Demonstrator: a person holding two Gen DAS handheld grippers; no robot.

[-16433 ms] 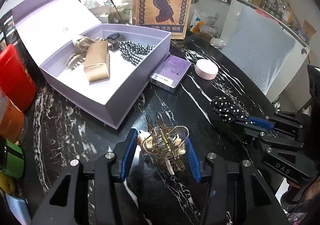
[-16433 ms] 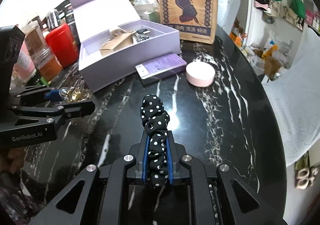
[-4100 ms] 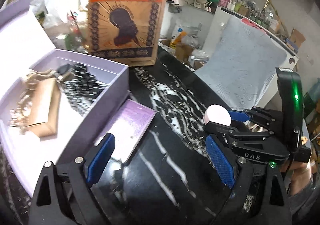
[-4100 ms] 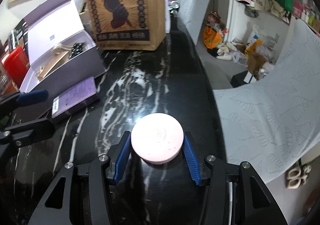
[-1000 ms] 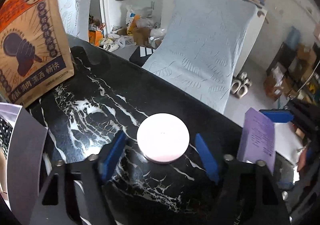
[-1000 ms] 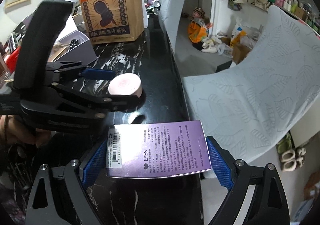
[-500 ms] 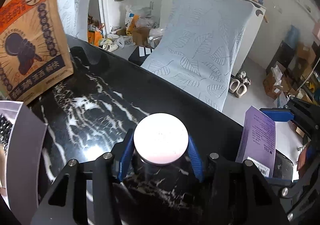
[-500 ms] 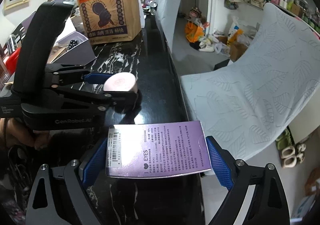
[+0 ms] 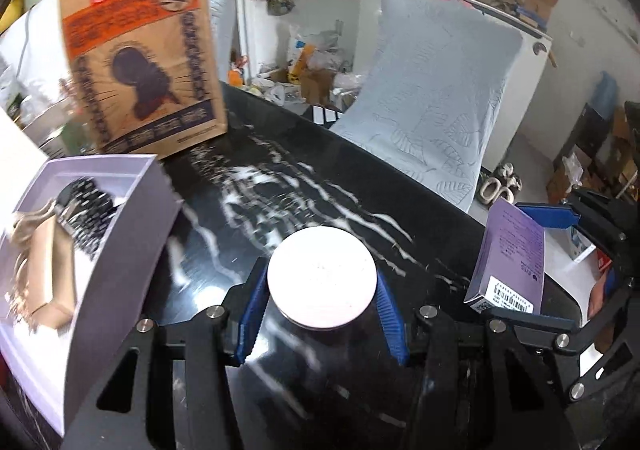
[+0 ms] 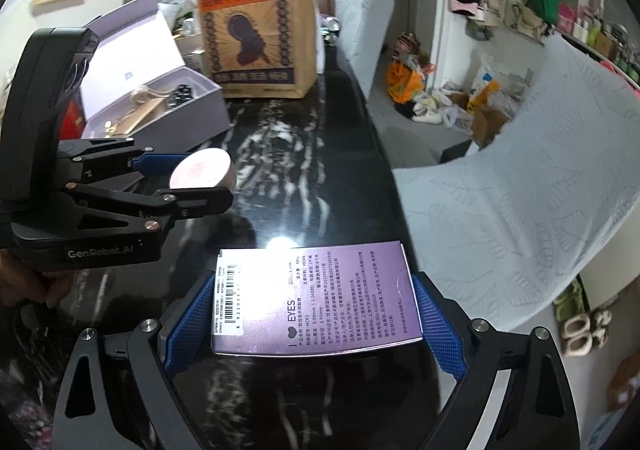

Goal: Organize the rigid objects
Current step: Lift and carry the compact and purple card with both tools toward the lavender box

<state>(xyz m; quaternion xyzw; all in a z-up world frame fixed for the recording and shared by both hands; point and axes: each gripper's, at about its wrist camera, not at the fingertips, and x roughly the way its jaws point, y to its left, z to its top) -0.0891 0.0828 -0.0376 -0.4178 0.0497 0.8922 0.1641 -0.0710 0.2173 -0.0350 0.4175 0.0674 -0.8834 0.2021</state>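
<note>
Carrying last two loose items, we judge. Our left gripper (image 9: 322, 316) clamps pink round case (image 9: 322, 276) above table (image 9: 280, 193); our right gripper (image 10: 314, 324) grips purple carton (image 10: 316, 300). Lavender box (image 9: 132, 234) already holds hair accessories; both still need placing inside.

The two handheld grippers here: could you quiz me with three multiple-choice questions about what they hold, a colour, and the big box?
1. Where is the round pink case?
A. Between the left gripper's fingers
B. Inside the bag
C. On the chair

2. What colour is the flat packet in the right gripper?
A. Green
B. Purple
C. Red

3. The lavender box is:
A. Taped shut
B. Upside down
C. Open, lid up

Answers: 1 A, blue pads flank the case. 2 B, its printed face is purple. 3 C, contents show inside.
</note>
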